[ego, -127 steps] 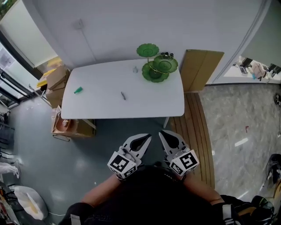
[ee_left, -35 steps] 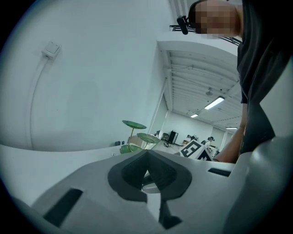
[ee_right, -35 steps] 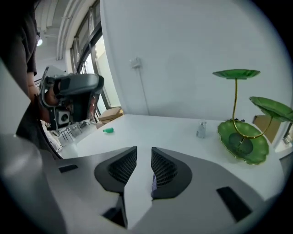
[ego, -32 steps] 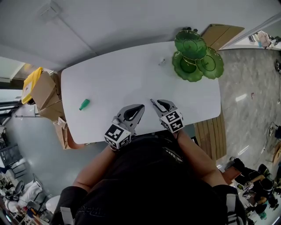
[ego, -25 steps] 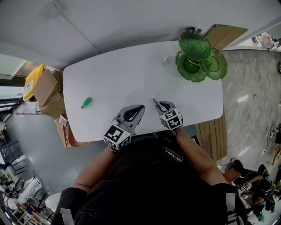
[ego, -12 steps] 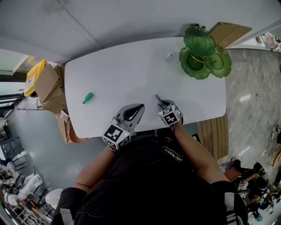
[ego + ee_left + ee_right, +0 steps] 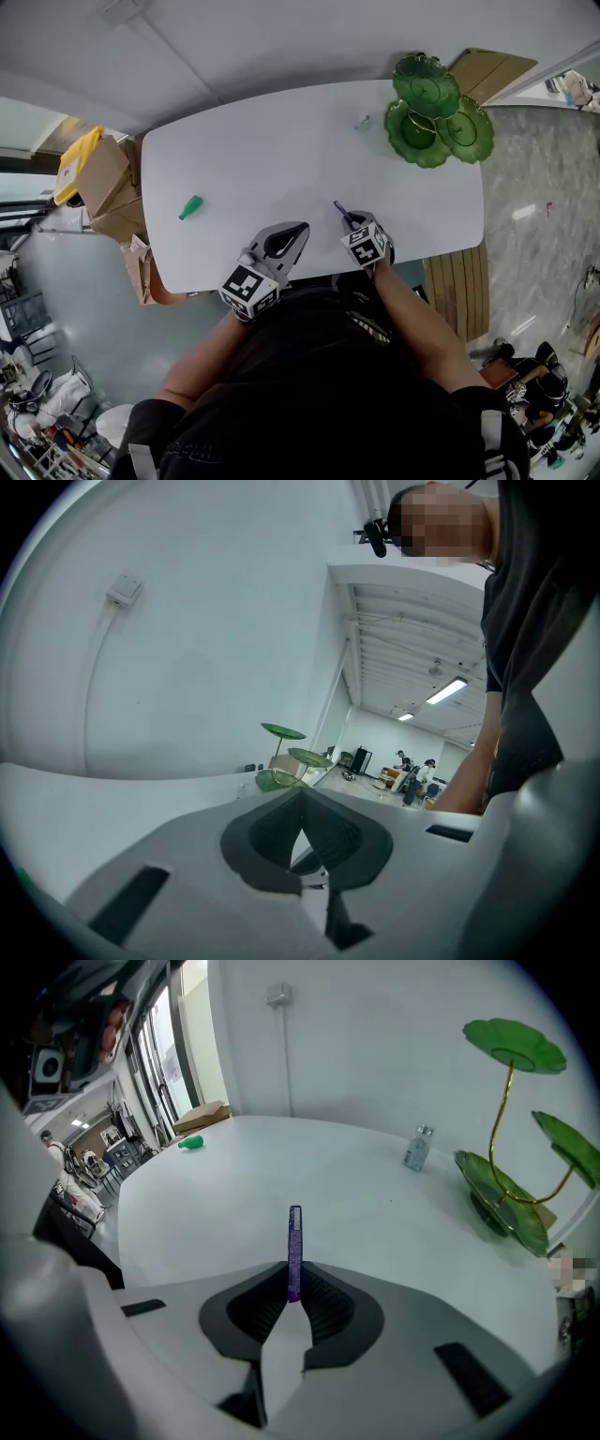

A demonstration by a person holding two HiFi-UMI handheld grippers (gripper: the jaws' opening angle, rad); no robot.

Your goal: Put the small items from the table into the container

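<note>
White table (image 7: 262, 141), pickup step: my right gripper (image 7: 293, 1285) is closing its jaws onto the purple stick (image 7: 294, 1237), well short of the green tiered stand (image 7: 433, 112) (left gripper (image 7: 302, 806) pinched together, empty), so next I'd lift and carry it there.

Purple stick (image 7: 294, 1251) at desk (image 7: 281, 159) front edge, right gripper (image 7: 293, 1290) fingers closing on it. Small green piece (image 7: 190, 207) far left; clear vial (image 7: 362, 122) beside green tiered dish (image 7: 436, 117).
</note>
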